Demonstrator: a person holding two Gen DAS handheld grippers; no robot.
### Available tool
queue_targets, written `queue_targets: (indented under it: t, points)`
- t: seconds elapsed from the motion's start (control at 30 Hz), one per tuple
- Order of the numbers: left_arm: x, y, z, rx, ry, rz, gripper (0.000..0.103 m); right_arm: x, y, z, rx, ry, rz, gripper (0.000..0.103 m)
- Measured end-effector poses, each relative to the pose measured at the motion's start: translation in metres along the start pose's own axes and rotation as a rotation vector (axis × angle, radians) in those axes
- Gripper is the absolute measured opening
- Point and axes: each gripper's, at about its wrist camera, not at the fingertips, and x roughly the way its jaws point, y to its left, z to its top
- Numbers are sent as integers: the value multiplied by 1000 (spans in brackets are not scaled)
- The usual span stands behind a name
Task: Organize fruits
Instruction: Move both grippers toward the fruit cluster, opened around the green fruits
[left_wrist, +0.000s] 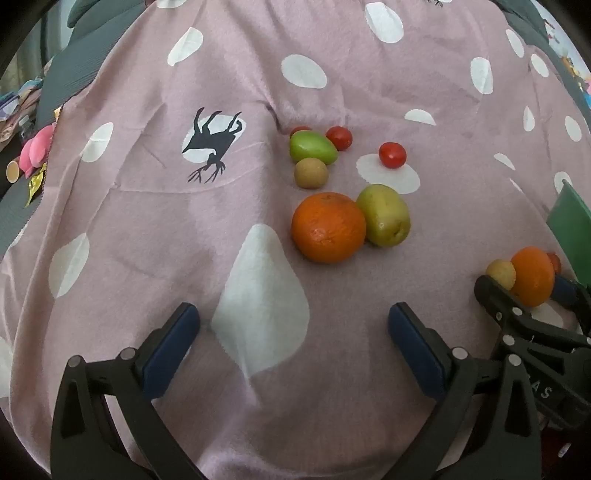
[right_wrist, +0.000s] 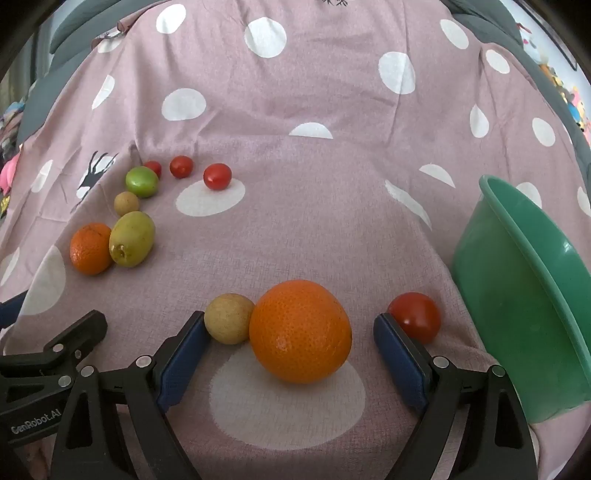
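Observation:
My right gripper (right_wrist: 291, 332) is open with its jaws either side of an orange (right_wrist: 300, 331) on the pink dotted cloth; a small tan fruit (right_wrist: 229, 323) touches the orange's left and a red tomato (right_wrist: 415, 317) lies by the right finger. A green bowl (right_wrist: 524, 295) stands at the right. My left gripper (left_wrist: 293, 325) is open and empty, short of a second orange (left_wrist: 328, 226) and a yellow-green fruit (left_wrist: 384, 215). Behind them lie a tan fruit (left_wrist: 311, 172), a green fruit (left_wrist: 312, 147) and small tomatoes (left_wrist: 392, 155).
The pink cloth (left_wrist: 147, 240) with white dots covers the whole surface and has folds. Grey upholstery (left_wrist: 70, 70) and pink toys (left_wrist: 35, 149) lie beyond its left edge. The right gripper (left_wrist: 524, 295) shows at the left wrist view's right edge.

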Motion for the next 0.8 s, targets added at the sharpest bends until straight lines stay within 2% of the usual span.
queue_targets:
  t: [0.17,0.23,0.33,0.53,0.67,0.8]
  points:
    - [-8,4,2,30,48,-25,101,0,-1,3,-1,57,52,92]
    - [-8,8,12,6,83,-37,98,-8,-5,2,5,85,83,92]
    - [-27,14,19,-20,55,-59,98,-19,-13,21,24,85,164,92]
    - [-60,25,63,-44,21,-105,97,-49,-18,62,55,66,226,92]
    - [-56,24,105,-38,42,-98,90,-41,-17,95,88,104,340,92]
    - [-47,25,131,-59,57,-159,83,-27,-16,105,114,121,349,87]
